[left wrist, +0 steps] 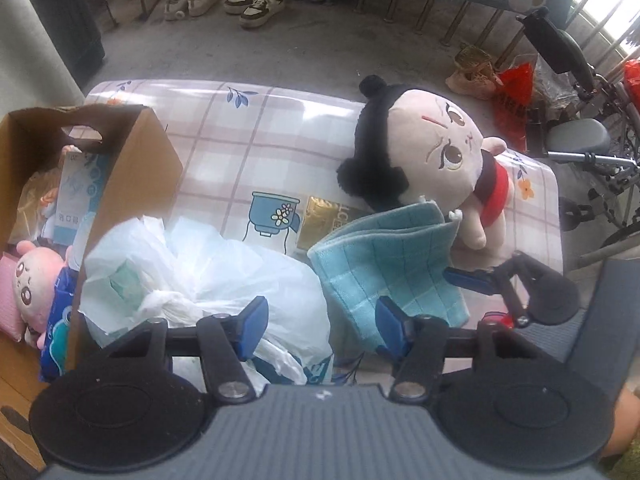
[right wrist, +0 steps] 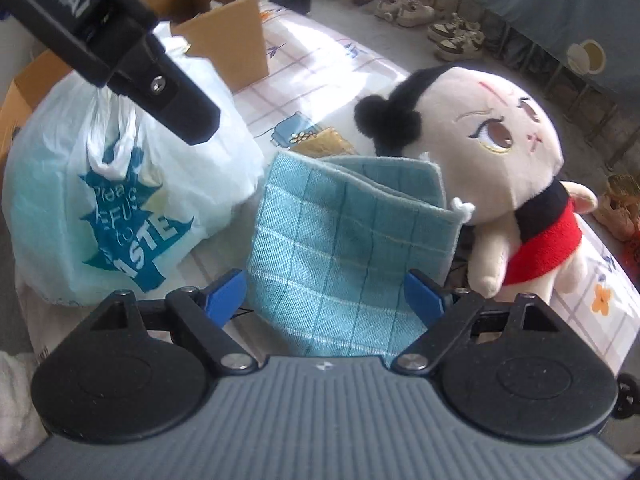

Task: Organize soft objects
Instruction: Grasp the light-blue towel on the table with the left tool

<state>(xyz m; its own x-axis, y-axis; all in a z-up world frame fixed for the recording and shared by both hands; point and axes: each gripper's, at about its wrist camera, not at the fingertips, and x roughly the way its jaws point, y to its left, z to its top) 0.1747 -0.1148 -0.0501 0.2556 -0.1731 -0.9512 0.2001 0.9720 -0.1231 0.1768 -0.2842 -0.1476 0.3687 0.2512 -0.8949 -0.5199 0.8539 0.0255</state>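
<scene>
1. Right gripper (right wrist: 325, 294): fingers spread wide, straddling the near edge of the folded teal cloth (right wrist: 344, 240). The pads look clear of the fabric, nothing pinched.
2. Left gripper (left wrist: 316, 322): fingers about half spread over the white plastic bag (left wrist: 208, 276), with bag film between them; no pinch visible. Its right finger sits just beside the cloth's near corner.
3. Beyond the right fingers: the black-haired plush doll (right wrist: 492, 168) lies on its side, head touching the cloth's far edge.
4. Left of the left fingers: the cardboard box (left wrist: 132, 160) stands open, with a pink plush (left wrist: 28, 280) and packets already inside.
5. All of it sits on the checked desk (left wrist: 256, 132).
6. Step, as I read it: lining up a grab on cloth or bag for the box. Three soft items are still out.
7. Next: drop the right fingers so the pads bracket the cloth layers, close, then lift clear of the doll.
</scene>
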